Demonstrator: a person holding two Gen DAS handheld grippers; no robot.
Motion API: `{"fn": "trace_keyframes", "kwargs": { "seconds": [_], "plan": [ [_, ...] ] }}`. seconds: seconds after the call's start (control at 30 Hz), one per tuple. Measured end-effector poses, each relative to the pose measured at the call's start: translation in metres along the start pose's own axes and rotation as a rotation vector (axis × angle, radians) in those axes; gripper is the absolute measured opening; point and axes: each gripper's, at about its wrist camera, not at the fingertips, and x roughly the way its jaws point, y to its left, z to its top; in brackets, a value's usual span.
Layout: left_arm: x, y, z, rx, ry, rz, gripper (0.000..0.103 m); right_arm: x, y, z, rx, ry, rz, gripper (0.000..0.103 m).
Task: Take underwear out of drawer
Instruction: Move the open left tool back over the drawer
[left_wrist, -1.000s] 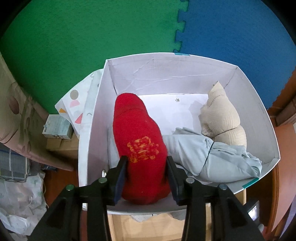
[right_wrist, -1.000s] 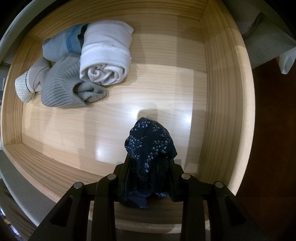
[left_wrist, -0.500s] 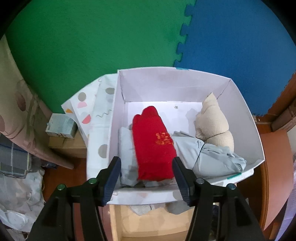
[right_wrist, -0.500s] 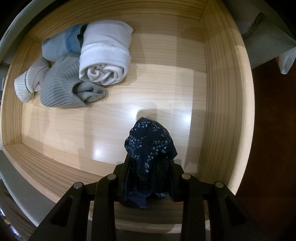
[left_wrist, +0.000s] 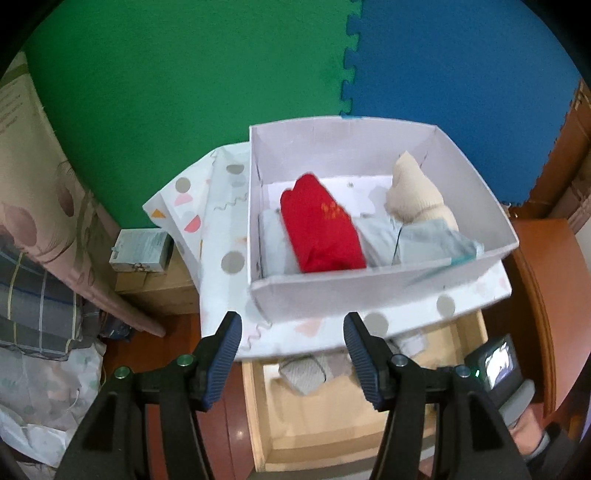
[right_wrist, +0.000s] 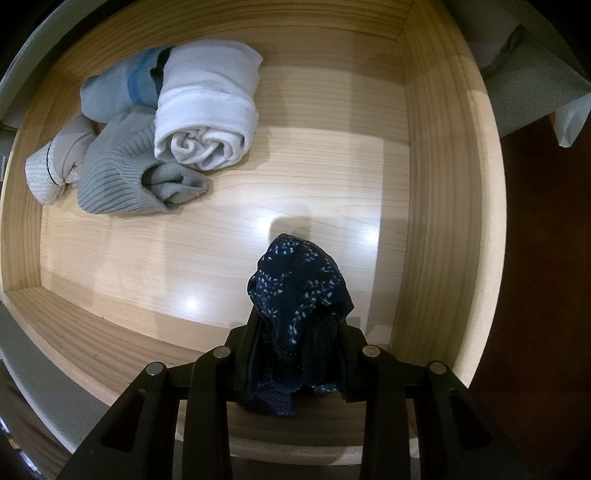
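- Right gripper has its fingers clamped tight on the navy patterned underwear, which is bunched up between them and held above the drawer floor near the front right corner.
- The wooden drawer still has a little pile in its far left corner: a rolled white sock bundle, a grey ribbed sock bundle touching it, a light blue bundle behind those, and a pale white one wedged against the left wall.
- Left gripper is wide open, fingers holding nothing, hovering above the near edge of the white box.
- In the box: a red folded piece with yellow print roughly in the middle, pale grey-blue folded clothes beside and partly under it, and a cream knit bundle in the far right corner.
- The box sits on a spotted patterned lid; the open drawer shows below it in the left view, slightly blurred.
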Motion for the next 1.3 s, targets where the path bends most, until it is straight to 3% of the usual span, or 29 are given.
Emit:
{"fn": "trace_keyframes", "kwargs": {
  "seconds": [0.23, 0.47, 0.73, 0.97, 1.3],
  "plan": [
    [0.015, 0.003, -0.044, 0.004, 0.035, 0.027, 0.059, 0.001, -0.001, 0.0, 0.002, 0.002, -0.007, 0.029],
    [0.059, 0.007, -0.094, -0.055, 0.125, 0.029, 0.059, 0.001, -0.001, 0.0, 0.005, -0.001, -0.017, 0.029],
    [0.101, 0.008, -0.137, -0.11, 0.169, 0.051, 0.059, 0.0, 0.001, -0.001, 0.004, -0.014, -0.025, 0.028],
    [0.119, 0.004, -0.155, -0.113, 0.195, 0.057, 0.059, -0.004, 0.002, 0.0, 0.006, -0.026, -0.025, 0.027],
    [0.115, 0.008, -0.156, -0.158, 0.155, 0.09, 0.059, -0.022, -0.003, -0.005, 0.023, -0.084, 0.019, 0.024]
  ]
}}
